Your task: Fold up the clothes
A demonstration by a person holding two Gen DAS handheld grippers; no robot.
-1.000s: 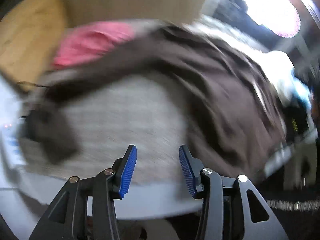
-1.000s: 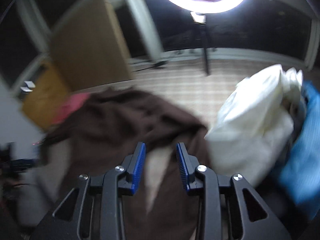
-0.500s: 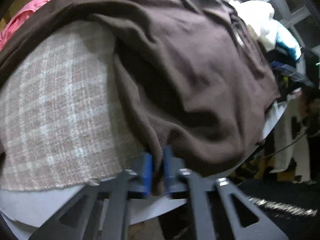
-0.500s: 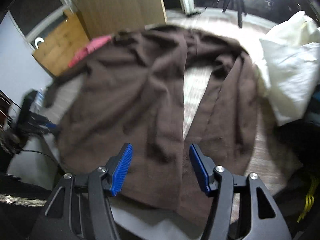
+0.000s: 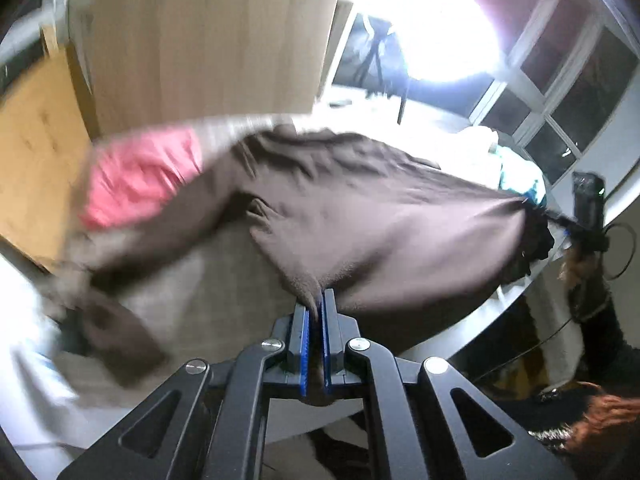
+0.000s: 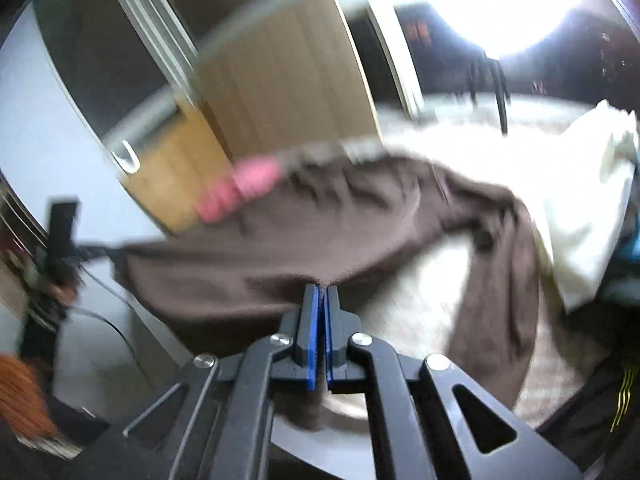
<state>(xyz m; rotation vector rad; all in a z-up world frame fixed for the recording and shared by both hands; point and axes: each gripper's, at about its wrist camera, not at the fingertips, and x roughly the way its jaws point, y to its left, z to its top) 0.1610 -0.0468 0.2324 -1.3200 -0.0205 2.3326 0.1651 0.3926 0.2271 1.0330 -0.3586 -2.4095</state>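
Note:
A brown garment [image 5: 380,220] is lifted off the checked table cover [image 5: 208,280] and stretched between both grippers. My left gripper [image 5: 315,308] is shut on a pinch of its near edge. At the far right of the left wrist view, the other gripper [image 5: 560,224] pinches the opposite corner. In the right wrist view my right gripper [image 6: 322,300] is shut on the brown garment's [image 6: 320,232] near edge, and one leg of the cloth hangs down at the right. The left gripper [image 6: 80,252] shows at the left edge, pulling the cloth taut.
A pink garment [image 5: 140,176] lies at the table's far left. A white pile [image 6: 580,208] and a blue garment [image 5: 520,176] sit at the far right. A wooden cabinet [image 5: 200,40] stands behind the table, with a bright ring light [image 5: 440,36] and windows beyond.
Both grippers went from open to shut on the brown garment's edge. The cloth, which lay flat on the table, has risen and is now stretched between them.

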